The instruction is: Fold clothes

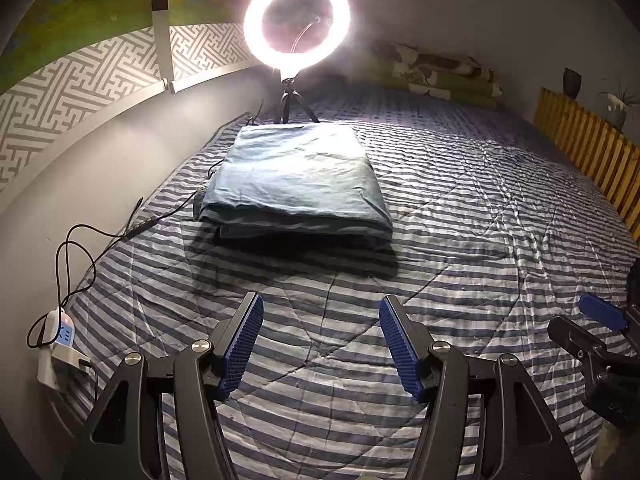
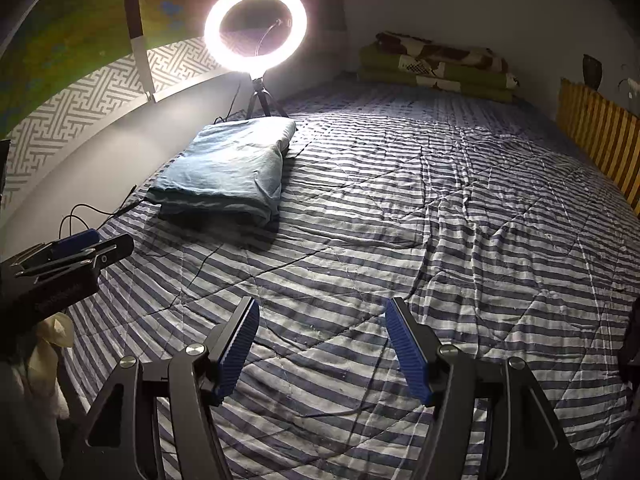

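Note:
A folded blue-grey cloth [image 1: 294, 178] lies flat on the striped bed cover [image 1: 460, 216], straight ahead of my left gripper [image 1: 320, 308] and well apart from it. That gripper is open, its blue pads [image 1: 246, 344] bare above the cover. In the right wrist view the same folded cloth [image 2: 226, 174] sits up and to the left of my right gripper [image 2: 322, 312], which is also open with nothing between its fingers. Each gripper shows at the edge of the other's view, the right one [image 1: 596, 324] and the left one [image 2: 76, 248].
A lit ring light [image 1: 297, 20] on a small tripod stands behind the cloth. Cables and a power strip [image 1: 60, 336] run along the grey wall at left. Folded green bedding [image 2: 436, 66] lies at the far end, a wooden slat rail [image 1: 588, 152] at right.

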Tool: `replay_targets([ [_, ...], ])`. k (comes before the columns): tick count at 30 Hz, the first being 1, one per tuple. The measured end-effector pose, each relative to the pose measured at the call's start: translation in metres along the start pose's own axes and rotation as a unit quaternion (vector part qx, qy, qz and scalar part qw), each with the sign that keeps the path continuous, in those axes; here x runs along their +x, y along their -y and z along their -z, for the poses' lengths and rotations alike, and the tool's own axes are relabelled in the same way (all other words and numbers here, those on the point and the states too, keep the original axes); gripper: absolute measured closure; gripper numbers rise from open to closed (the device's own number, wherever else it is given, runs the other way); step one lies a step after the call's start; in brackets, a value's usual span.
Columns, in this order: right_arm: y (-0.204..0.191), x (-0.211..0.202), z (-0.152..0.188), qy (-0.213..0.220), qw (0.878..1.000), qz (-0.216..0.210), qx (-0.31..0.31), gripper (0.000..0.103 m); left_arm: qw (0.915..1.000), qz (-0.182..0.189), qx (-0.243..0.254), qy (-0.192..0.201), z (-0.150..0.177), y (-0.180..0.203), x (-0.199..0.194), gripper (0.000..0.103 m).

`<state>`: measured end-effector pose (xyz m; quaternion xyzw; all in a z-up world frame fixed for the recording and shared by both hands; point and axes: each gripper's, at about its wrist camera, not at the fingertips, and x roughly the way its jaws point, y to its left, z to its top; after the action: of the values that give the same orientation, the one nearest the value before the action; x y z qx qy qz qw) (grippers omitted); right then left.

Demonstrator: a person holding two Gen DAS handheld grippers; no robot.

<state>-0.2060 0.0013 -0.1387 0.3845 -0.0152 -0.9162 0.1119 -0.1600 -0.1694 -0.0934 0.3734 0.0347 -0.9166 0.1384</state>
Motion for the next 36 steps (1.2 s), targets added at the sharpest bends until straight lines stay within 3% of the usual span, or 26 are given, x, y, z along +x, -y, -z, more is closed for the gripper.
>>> replay_targets([
  [36,-0.003,0.003,-0.001,0.0,1.0,0.005,0.009,0.041,0.9998,0.01,0.017,-0.004,0.002,0.015,0.001,0.038],
])
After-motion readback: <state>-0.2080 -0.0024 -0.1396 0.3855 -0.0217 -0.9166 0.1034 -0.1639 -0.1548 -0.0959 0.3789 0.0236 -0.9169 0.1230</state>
